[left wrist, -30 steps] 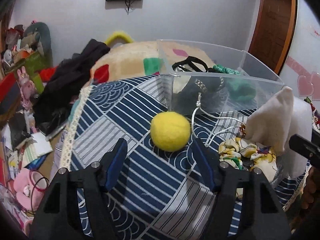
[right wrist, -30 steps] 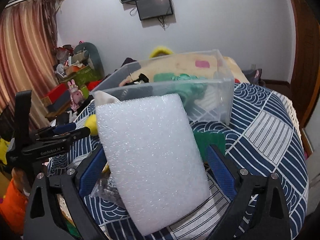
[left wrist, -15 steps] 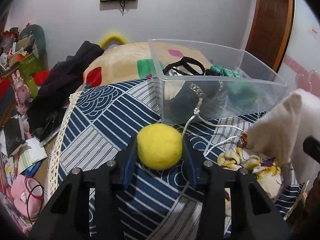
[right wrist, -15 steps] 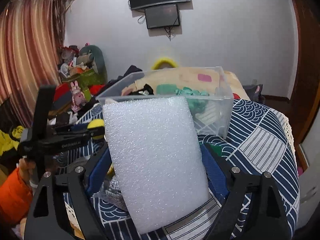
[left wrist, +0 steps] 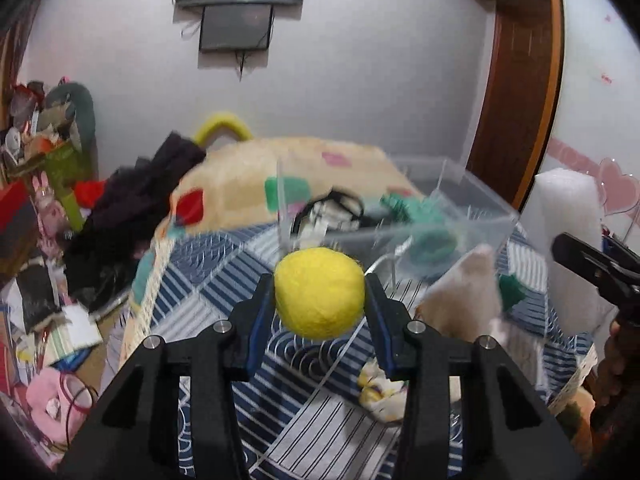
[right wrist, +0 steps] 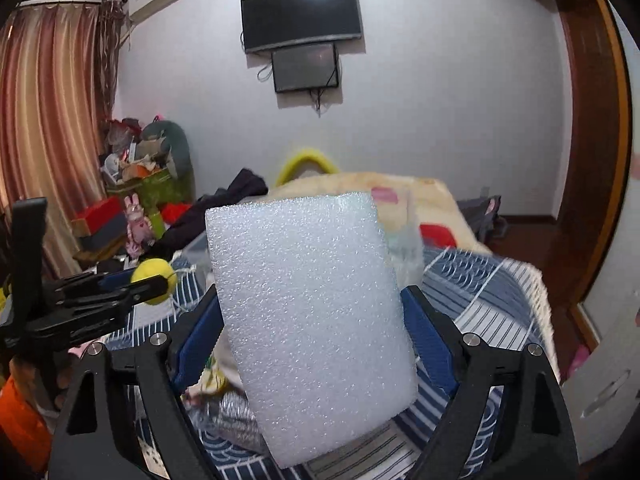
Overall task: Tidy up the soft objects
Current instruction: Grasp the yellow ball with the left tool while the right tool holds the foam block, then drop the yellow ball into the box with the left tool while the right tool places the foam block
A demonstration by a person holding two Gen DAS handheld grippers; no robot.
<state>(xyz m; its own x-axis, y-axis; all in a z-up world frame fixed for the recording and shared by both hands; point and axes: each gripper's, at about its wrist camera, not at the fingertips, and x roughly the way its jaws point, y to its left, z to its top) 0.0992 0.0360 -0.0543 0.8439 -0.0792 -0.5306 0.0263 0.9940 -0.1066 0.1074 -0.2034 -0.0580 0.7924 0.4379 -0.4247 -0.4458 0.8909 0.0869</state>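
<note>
My left gripper (left wrist: 320, 300) is shut on a yellow soft ball (left wrist: 319, 293) and holds it above the blue patterned cloth (left wrist: 224, 280). It also shows in the right wrist view (right wrist: 154, 282). My right gripper (right wrist: 310, 328) is shut on a white foam block (right wrist: 312, 316), held upright; the block also shows in the left wrist view (left wrist: 568, 232). The clear plastic bin (left wrist: 472, 216) with black and green soft items stands just beyond the ball. The foam hides most of the bin in the right wrist view.
A beige soft toy (left wrist: 468, 292) and a yellow-white fabric piece (left wrist: 376, 388) lie on the cloth at the right. A white cord (left wrist: 340, 360) trails from the bin. Dark clothes (left wrist: 132, 216) and clutter lie at the left. A patterned cream blanket (left wrist: 240, 184) lies behind.
My left gripper closed on the yellow ball and lifted it off the cloth. My right gripper rose with the foam block, so the bin sits lower behind it.
</note>
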